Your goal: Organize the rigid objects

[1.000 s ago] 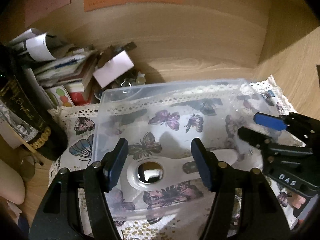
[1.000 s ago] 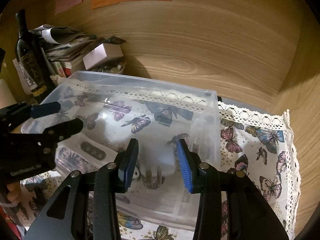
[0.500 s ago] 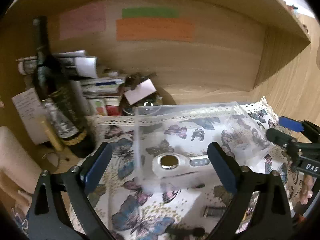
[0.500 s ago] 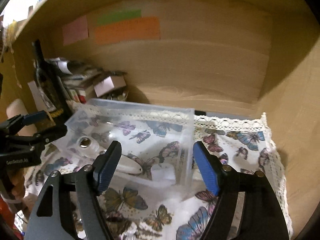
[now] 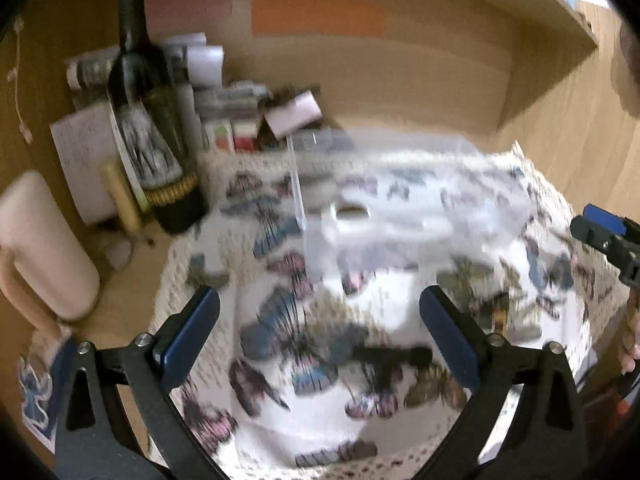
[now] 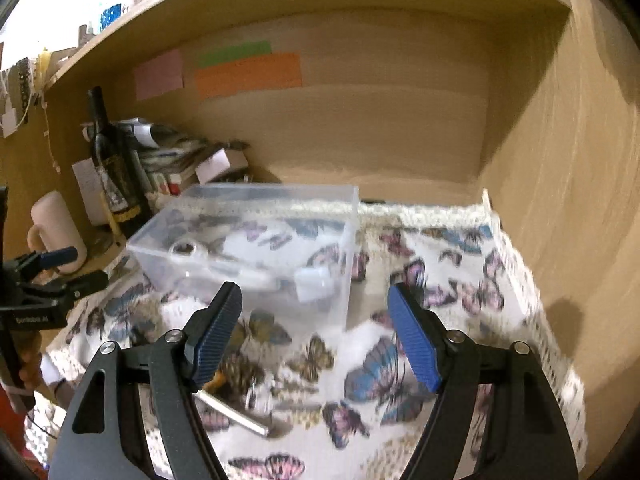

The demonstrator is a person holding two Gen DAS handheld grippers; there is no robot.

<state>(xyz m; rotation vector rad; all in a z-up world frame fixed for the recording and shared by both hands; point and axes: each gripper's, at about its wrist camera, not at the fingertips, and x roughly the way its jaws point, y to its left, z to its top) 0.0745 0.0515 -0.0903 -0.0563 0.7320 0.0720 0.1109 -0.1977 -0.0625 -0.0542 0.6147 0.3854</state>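
Observation:
A clear plastic box [image 6: 256,256] stands on the butterfly cloth [image 6: 440,320] inside a wooden cubby; it also shows, blurred, in the left wrist view [image 5: 400,184]. Inside lie a white handled magnifier-like device [image 6: 188,250] and a small white block [image 6: 314,282]. My right gripper [image 6: 316,336] is open and empty, in front of the box. My left gripper [image 5: 320,332] is open and empty, also drawn back from the box; it shows at the left of the right wrist view [image 6: 60,268]. A metal rod [image 6: 236,416] and a dark object [image 5: 392,356] lie on the cloth near me.
A dark wine bottle [image 5: 152,120] stands at the left beside stacked papers and small boxes [image 5: 240,112]. A pale pink mug [image 5: 44,252] sits at the far left. Wooden walls close the back and right [image 6: 560,200]. Coloured notes [image 6: 248,72] are stuck on the back wall.
Both grippers have opened wide and pulled back and up from the box. The box now stands farther away, with its contents left inside.

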